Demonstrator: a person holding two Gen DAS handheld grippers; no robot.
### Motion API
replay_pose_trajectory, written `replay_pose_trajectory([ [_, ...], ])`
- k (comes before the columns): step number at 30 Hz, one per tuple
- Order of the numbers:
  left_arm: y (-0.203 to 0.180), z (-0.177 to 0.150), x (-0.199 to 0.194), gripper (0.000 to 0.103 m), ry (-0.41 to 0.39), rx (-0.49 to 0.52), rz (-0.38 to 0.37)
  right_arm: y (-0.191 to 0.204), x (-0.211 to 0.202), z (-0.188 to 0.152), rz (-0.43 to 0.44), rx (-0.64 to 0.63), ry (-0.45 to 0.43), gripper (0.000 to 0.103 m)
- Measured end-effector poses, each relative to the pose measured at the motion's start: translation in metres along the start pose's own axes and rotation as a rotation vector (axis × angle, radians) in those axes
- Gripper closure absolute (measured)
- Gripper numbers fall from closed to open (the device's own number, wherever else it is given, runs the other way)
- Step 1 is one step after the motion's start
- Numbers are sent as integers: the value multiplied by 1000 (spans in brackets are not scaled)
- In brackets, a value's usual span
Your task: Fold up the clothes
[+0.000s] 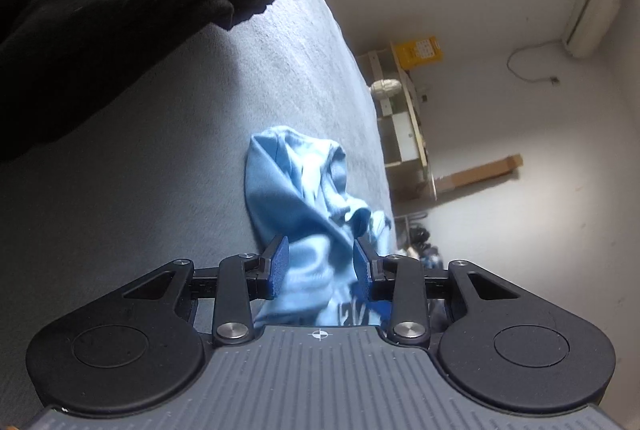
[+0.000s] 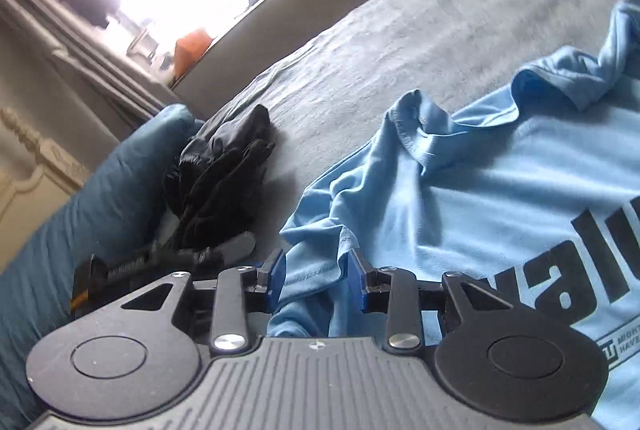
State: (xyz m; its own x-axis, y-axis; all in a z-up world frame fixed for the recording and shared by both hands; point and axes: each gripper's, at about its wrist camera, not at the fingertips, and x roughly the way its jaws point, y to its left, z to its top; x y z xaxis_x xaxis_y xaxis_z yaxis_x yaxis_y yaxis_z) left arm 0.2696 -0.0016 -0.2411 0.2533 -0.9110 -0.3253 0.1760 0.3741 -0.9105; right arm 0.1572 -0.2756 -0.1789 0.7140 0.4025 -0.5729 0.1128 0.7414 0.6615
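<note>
A light blue T-shirt lies crumpled on the grey bedspread near the bed's edge. My left gripper hovers right over its near end. The blue pads stand apart with cloth showing between them, and neither presses on it. In the right wrist view the same T-shirt spreads out with black lettering on its front. My right gripper sits at a rumpled sleeve hem. Its jaws are apart, with a fold of cloth lying loosely between them.
A pile of black garments covers the bed's upper left. A crumpled black item and a black tool with an orange tip lie beside a teal pillow. Past the bed's edge stands a shelf.
</note>
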Motion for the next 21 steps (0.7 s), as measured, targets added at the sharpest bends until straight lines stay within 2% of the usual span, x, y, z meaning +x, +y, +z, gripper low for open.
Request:
replay_pose_trajectory([
  [2,-4,-8,-6,67,-10,63,42,-12,-1,5,3,82,-8,66],
  [5,-9,-22,-10,67,-24,151,110,-25,6,6,-1,142,-13,65],
  [10,-13,-43,-10,67,-36,234,175,-16,14,3,7,99,13,65],
  [13,-19,-49,-9,67,-51,287,197,-6,21,2,-53,41,16,65],
  [15,-21,-51,-8,67,-56,312,206,-4,29,1,-68,20,29,72],
  [17,-22,-53,-8,67,-60,333,213,-3,34,3,-86,12,36,94],
  [21,-24,-57,-7,67,-69,371,225,5,25,14,-55,9,-26,100],
])
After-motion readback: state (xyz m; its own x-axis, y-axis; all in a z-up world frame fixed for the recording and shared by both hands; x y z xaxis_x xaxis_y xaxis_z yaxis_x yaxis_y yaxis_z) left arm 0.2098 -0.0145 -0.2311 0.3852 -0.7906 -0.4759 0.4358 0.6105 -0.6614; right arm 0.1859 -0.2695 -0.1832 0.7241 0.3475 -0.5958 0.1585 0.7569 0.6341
